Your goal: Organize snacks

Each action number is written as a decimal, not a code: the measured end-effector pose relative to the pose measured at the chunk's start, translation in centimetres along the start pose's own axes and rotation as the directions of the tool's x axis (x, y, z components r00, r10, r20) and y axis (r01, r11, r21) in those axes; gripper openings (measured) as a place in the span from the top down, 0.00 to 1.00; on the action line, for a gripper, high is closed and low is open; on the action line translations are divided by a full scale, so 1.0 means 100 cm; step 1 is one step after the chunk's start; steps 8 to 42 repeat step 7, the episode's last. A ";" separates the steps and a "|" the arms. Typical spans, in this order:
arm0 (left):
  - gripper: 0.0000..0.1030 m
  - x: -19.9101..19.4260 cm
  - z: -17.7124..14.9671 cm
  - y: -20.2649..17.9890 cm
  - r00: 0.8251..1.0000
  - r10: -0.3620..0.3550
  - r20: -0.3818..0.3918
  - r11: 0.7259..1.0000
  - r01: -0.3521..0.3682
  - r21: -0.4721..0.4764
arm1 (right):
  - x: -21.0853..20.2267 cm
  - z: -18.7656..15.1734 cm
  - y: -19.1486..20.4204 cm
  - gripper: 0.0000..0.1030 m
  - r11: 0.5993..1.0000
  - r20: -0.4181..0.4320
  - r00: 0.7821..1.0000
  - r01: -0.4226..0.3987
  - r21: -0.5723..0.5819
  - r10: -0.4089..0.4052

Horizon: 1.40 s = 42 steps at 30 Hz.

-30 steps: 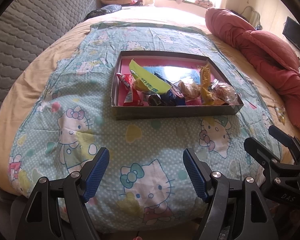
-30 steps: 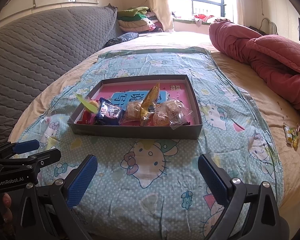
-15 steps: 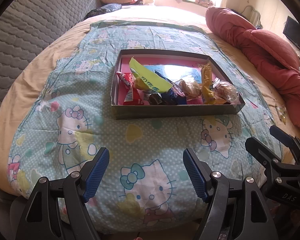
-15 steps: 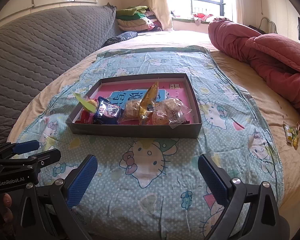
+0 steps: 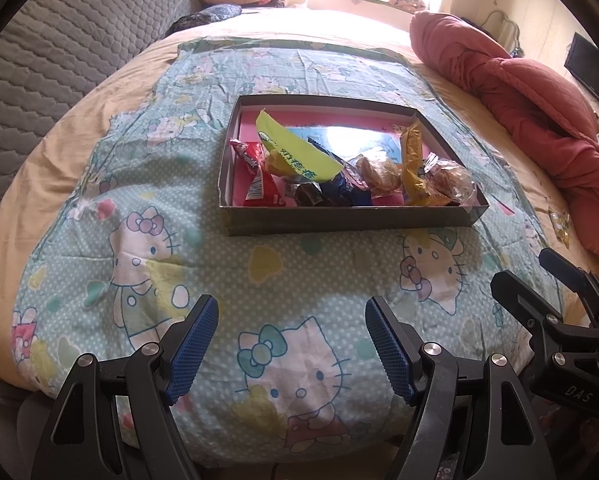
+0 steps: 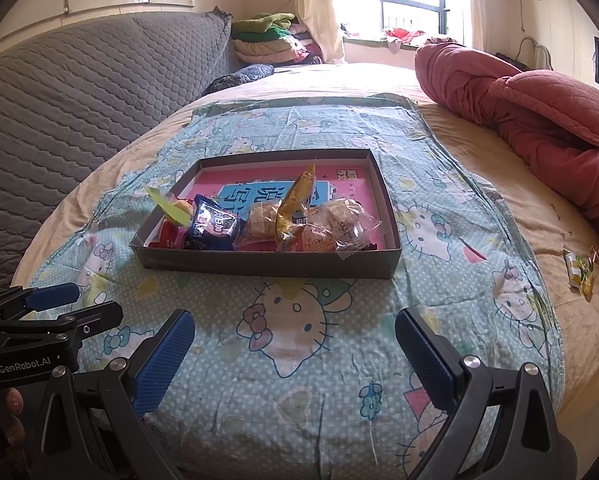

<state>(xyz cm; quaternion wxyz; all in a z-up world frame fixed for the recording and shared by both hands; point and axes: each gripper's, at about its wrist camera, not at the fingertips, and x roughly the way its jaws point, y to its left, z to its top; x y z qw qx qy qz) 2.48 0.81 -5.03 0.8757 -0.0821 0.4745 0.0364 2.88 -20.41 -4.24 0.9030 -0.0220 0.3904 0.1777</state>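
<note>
A shallow grey box (image 5: 339,222) (image 6: 259,266) with a pink bottom lies on the Hello Kitty cloth on the bed. It holds several snack packets along its near side: a lime-green packet (image 5: 295,150), a red one (image 5: 261,192), a dark blue one (image 6: 215,226), a yellow one (image 6: 295,208) and clear-wrapped pastries (image 6: 339,220). One loose green-yellow snack (image 6: 579,274) (image 5: 559,224) lies on the beige sheet to the right. My left gripper (image 5: 291,344) is open and empty, short of the box. My right gripper (image 6: 295,356) is open and empty, also short of it.
A rolled red quilt (image 6: 539,108) lies along the right side of the bed. A grey quilted headboard (image 6: 79,88) stands at the left. Folded clothes (image 6: 271,40) are stacked by the window. The left gripper shows in the right wrist view (image 6: 47,312).
Both grippers have barely moved; the view has shifted slightly. The box and snacks lie as before.
</note>
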 end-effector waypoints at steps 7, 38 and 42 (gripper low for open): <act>0.25 -0.003 0.008 0.010 0.997 -0.023 0.072 0.999 0.026 -0.042 | 0.005 0.002 -0.005 0.02 1.000 -0.008 1.000 -0.003 0.021 0.003; 0.25 -0.003 0.008 0.010 0.997 -0.023 0.072 0.999 0.026 -0.042 | 0.005 0.002 -0.005 0.02 1.000 -0.008 1.000 -0.003 0.021 0.003; 0.25 -0.003 0.008 0.010 0.997 -0.023 0.072 0.999 0.026 -0.042 | 0.005 0.002 -0.005 0.02 1.000 -0.008 1.000 -0.003 0.021 0.003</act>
